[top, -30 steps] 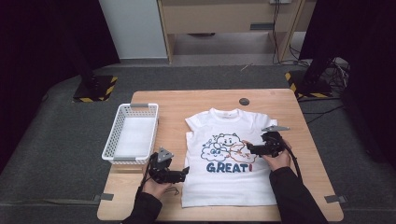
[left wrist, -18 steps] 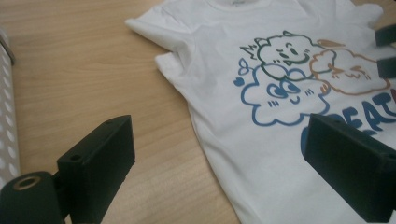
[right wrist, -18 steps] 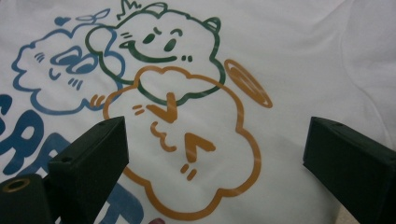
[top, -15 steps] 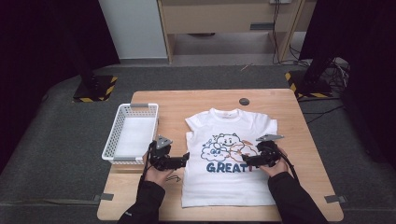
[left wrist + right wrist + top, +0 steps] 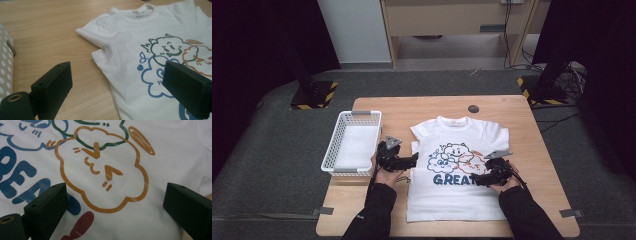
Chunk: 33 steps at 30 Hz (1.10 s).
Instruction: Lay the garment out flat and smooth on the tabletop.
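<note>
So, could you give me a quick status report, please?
Both tongs, left and right, open, empty. T-shirt flat on table. Nothing in the way.

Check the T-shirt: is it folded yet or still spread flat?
Spread flat. The T-shirt lies face up on the table, both sleeves out, the whole print showing, no fold in it.

Gaping tongs [image 5: 120,87] over white T-shirt's [image 5: 130,47] edge on wooden table [image 5: 50,30].

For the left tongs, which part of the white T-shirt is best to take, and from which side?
Probably the T-shirt's sleeve nearest the left tongs, approached from the basket side. The shirt lies flat, print up, and that sleeve's loose, slightly rumpled edge sticks out over bare table, so one jaw could slide beneath it.
</note>
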### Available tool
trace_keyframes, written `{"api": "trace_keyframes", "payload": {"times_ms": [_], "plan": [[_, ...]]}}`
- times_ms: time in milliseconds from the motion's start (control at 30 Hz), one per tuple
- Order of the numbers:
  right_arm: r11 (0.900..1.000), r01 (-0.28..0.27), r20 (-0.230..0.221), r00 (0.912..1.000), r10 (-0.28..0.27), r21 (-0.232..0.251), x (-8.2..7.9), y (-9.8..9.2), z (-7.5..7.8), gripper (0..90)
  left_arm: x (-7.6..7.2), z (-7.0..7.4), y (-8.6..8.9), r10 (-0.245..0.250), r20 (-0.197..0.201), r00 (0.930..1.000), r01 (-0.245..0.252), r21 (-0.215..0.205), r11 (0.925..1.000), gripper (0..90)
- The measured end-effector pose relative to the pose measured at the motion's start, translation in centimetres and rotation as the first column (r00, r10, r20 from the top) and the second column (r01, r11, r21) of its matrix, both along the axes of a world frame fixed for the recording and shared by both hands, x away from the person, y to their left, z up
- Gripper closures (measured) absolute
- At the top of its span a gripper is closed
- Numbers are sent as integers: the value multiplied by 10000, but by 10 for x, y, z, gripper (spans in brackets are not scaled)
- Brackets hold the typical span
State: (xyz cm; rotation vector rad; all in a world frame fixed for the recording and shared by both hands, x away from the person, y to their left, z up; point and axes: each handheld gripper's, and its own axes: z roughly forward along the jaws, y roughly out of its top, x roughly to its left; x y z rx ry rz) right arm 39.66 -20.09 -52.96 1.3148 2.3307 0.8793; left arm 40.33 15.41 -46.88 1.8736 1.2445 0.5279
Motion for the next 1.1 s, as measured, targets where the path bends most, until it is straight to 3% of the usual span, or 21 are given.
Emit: {"api": "trace_keyframes", "payload": {"times_ms": [167,333,500,767,933,1033,1100], "plan": [[9999,-49,202,9998,52,-158,-3,2,-2,44,9,-1,-4,93,160,9998,-91,-100,9999,100],[9998,-203,321,9993,205,-69,-7,0,-3,40,20,0,-6,271,2,9996,-271,-28,9996,88],[9996,-283,410,9988,283,0,-8,-2,-5,34,27,3,-7,431,261,9987,-429,-112,9990,110],[9996,-290,520,9982,286,53,-11,-2,-6,29,44,15,-10,518,326,9981,-521,87,9986,123],[9996,-275,596,9979,269,92,-13,-3,-6,28,54,19,-14,548,418,9976,-549,3,9985,141],[9994,-318,626,9976,310,122,-13,-3,-7,28,60,17,-19,574,538,9969,-569,-110,9983,160],[9994,-317,625,9976,310,118,-13,-3,-7,28,65,13,-22,601,533,9968,-606,92,9981,160]]}}
